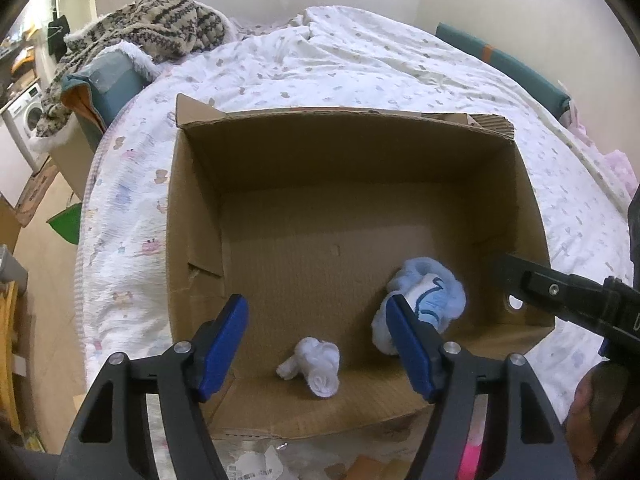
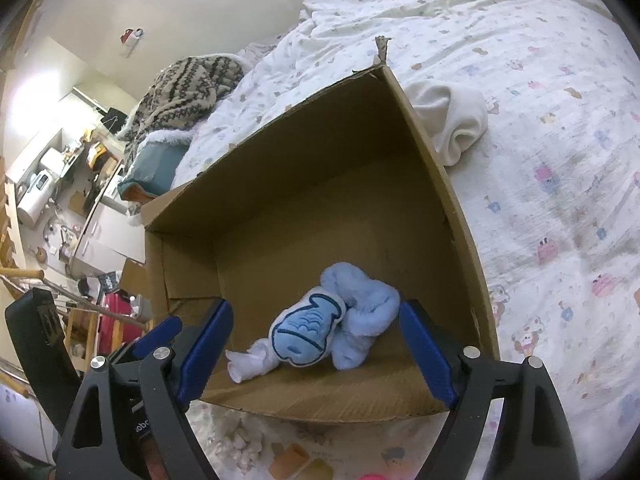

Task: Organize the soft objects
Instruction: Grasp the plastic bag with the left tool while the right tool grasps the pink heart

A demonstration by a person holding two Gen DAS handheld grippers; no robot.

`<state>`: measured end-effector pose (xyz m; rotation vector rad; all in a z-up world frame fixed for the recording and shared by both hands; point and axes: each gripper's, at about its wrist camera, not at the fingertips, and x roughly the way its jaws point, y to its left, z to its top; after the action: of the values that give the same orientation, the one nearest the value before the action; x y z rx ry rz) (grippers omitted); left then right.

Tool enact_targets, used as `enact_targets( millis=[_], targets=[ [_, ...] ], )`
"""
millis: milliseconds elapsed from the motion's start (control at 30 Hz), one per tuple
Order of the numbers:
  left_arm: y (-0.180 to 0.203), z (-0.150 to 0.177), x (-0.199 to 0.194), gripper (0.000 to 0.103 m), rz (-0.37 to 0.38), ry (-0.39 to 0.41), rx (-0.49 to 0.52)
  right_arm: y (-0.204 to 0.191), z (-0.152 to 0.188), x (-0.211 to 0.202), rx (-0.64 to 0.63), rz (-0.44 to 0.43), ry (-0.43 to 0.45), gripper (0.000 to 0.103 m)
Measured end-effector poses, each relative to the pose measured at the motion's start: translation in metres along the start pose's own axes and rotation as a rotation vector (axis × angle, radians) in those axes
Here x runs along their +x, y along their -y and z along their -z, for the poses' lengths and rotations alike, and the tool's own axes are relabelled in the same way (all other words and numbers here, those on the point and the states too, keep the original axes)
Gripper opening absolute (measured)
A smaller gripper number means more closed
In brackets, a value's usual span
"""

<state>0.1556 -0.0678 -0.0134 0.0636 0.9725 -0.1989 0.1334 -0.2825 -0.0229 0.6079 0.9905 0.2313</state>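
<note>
An open cardboard box point(image 1: 280, 168) sits on the bed. Inside near its front wall lie a rolled white sock point(image 1: 316, 366) and a light blue fluffy bundle with a fish patch point(image 1: 430, 300). My left gripper point(image 1: 318, 324) is open and empty above the box's front edge, over the white sock. In the right wrist view the box point(image 2: 440, 184) holds the blue bundle point(image 2: 332, 328) and the white sock point(image 2: 250, 362). My right gripper point(image 2: 316, 332) is open and empty above the blue bundle. A cream rolled cloth point(image 2: 452, 118) lies on the bed outside the box's right wall.
The bed's patterned quilt point(image 1: 360, 64) surrounds the box. A knitted patterned blanket point(image 1: 160, 24) lies at the bed's far left on a teal cushion point(image 1: 108, 88). The floor and a washing machine point(image 1: 26, 114) are at the left. The right gripper's arm point(image 1: 572, 296) crosses at the right.
</note>
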Motion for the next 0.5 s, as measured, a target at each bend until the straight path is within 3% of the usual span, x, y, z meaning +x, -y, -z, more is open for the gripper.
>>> enact_targets(
  millis=[500],
  targets=[
    [-0.013, 0.008, -0.024, 0.069, -0.049, 0.035, -0.025, 0.0, 0.006, -0.013, 0.0, 0.031, 0.023, 0.091]
  ],
)
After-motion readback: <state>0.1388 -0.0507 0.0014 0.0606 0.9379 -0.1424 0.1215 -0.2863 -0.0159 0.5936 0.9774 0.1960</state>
